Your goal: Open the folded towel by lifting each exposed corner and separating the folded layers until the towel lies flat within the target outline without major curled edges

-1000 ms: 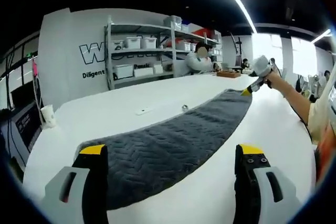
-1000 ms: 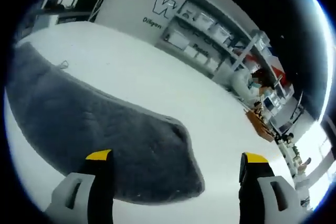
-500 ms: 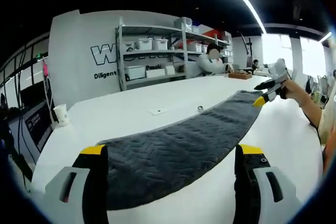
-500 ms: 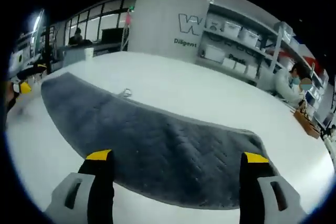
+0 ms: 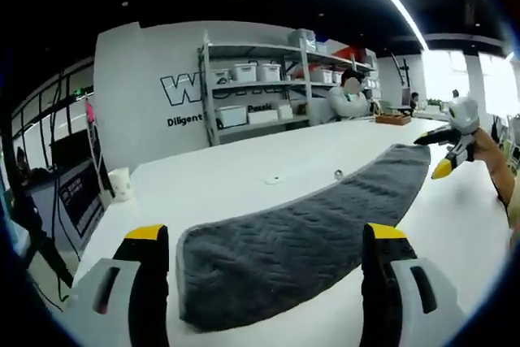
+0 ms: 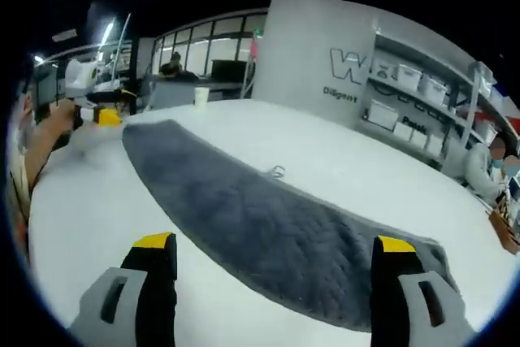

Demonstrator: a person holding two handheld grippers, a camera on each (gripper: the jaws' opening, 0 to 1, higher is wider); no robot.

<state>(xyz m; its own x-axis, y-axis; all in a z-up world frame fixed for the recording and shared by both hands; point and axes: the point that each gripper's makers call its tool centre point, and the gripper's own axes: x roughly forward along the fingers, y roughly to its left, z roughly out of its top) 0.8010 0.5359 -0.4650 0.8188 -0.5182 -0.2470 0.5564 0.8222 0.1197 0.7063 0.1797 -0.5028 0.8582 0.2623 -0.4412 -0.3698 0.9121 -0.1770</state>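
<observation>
Long dark grey chevron-quilted towel (image 5: 301,237) lies as a folded strip on the white surface (image 5: 236,184), running along it. One hand-held gripper stationed at each short end, likely to lift corners: left hand-held gripper (image 5: 264,241) released, empty; right hand-held gripper (image 6: 276,249) likewise. Target outline not discernible. Fold layers hard to tell. Small metal bit (image 6: 278,171) beside towel unidentifiable.

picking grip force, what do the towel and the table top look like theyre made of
Towel: soft grey plush fabric, likely microfibre or terry; matte, with a pressed herringbone pattern and a stitched edge. Table: smooth white hard top, probably laminate or painted board; faint sheen, no grain visible.
</observation>
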